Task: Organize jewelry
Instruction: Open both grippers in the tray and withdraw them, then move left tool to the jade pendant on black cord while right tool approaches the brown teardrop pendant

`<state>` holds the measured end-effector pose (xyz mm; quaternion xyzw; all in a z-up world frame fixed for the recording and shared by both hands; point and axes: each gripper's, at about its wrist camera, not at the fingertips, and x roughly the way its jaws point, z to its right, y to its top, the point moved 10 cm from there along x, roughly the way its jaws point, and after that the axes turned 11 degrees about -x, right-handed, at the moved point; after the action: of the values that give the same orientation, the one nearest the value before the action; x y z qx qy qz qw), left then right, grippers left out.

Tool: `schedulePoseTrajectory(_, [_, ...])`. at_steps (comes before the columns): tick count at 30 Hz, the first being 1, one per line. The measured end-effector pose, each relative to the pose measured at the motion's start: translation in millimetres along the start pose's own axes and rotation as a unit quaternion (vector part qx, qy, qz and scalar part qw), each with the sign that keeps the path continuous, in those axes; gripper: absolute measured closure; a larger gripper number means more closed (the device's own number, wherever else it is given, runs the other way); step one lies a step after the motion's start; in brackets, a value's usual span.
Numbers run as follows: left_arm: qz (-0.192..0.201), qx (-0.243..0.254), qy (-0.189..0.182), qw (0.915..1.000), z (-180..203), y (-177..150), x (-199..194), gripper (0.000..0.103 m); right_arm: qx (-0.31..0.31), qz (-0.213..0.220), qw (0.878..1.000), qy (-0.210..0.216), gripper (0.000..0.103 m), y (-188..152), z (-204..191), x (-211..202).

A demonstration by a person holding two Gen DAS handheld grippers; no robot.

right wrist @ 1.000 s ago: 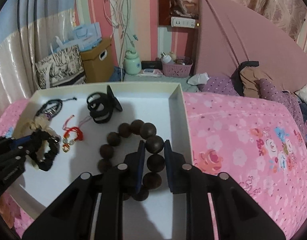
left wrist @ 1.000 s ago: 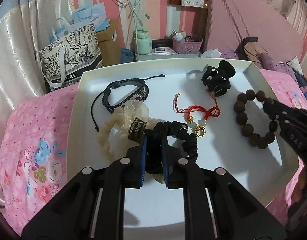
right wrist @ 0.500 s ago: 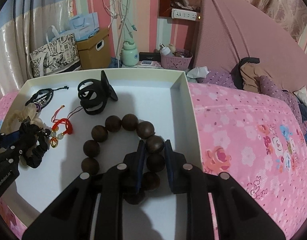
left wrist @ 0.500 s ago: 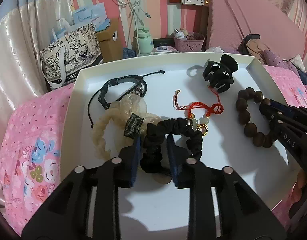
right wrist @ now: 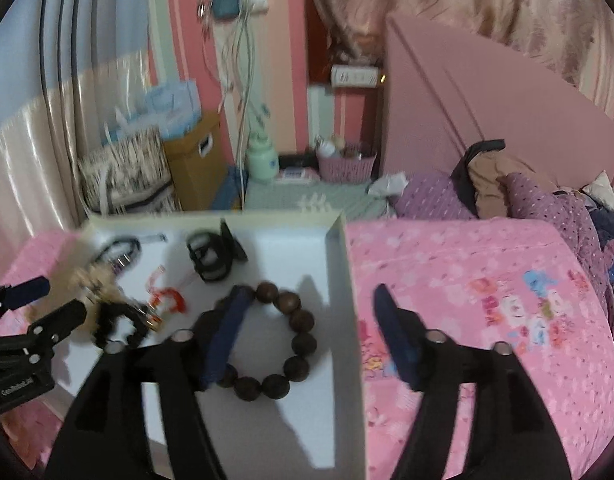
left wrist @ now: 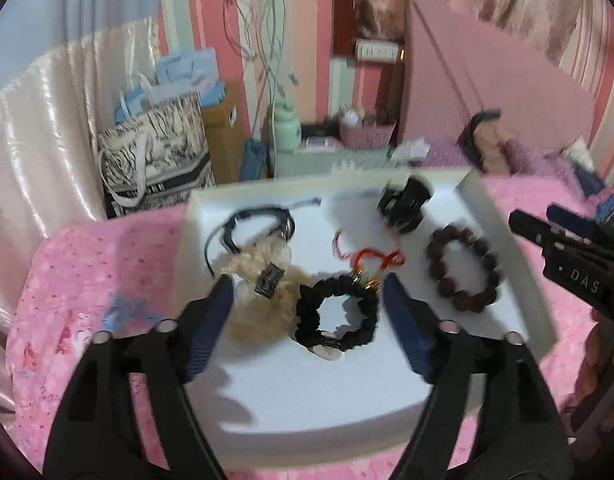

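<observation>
Left wrist view: right tongs (left wrist: 547, 222) read "DAS", jaws opening.

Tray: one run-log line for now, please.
left tongs opening, empty | right tongs opening, empty | black fabric scrunchie, brown wooden bead bracelet in white tray

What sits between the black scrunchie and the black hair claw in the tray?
The red cord bracelet lies between the black scrunchie and the black hair claw, clearest in the left wrist view.
</observation>
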<state>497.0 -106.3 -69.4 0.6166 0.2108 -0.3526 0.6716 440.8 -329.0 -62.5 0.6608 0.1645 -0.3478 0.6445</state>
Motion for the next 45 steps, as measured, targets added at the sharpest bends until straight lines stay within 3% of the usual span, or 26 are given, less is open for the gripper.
schedulePoseTrajectory(2, [0.019,-0.003,0.002,0.9998,-1,7,-21,0.015,0.008,0.02,1.0,-0.001,0.016,5,5,-25])
schedulePoseTrajectory(8, [0.06,0.007,0.036,0.9975,-12,4,-97,0.003,-0.008,0.043,0.999,-0.017,0.008,0,7,-91])
schedulePoseTrajectory(13, [0.072,0.002,0.038,0.9967,-36,-29,-151,0.003,-0.027,0.054,0.998,-0.033,0.008,-24,6,-140])
schedulePoseTrajectory(19, [0.074,-0.026,0.048,0.9958,-63,-69,-189,0.003,-0.033,0.075,0.996,-0.036,0.008,-54,4,-193])
schedulePoseTrajectory(25, [0.084,-0.034,0.054,0.9945,-74,-106,-214,0.003,-0.022,0.097,0.993,-0.061,0.008,-86,10,-221])
schedulePoseTrajectory(35, [0.056,-0.045,0.056,0.9958,-88,-156,-204,0.003,0.007,0.059,0.996,-0.06,0.008,-147,24,-205])
schedulePoseTrajectory(45, [0.025,-0.076,0.052,0.9955,-113,-189,-168,0.003,0.024,0.044,0.997,-0.064,0.008,-178,36,-187])
